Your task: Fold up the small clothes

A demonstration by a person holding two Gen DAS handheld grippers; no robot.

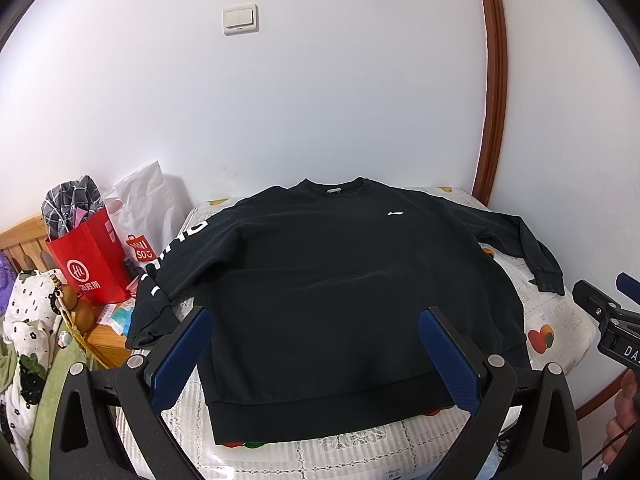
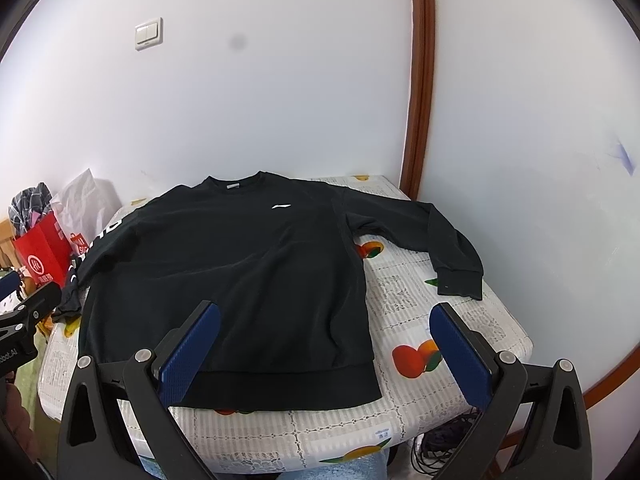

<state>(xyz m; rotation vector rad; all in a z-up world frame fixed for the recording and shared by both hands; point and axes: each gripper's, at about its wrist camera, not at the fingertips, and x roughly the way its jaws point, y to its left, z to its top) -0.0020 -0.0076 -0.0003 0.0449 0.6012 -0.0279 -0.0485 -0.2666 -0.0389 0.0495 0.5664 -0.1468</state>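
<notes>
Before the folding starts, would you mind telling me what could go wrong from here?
The sweatshirt's printed sleeve hangs off the table beside the red paper bag; pulling it in may drag or tip the bag. The other sleeve's cuff lies close to the table edge and might slip off. Both the left gripper and right gripper hover open, and the dark fabric could make layers hard to pinch singly.

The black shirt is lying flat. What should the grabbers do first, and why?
Probably the right gripper should reach for the right sleeve cuff. The sweatshirt lies flat with both sleeves spread out, and both grippers hover open, holding nothing.
</notes>
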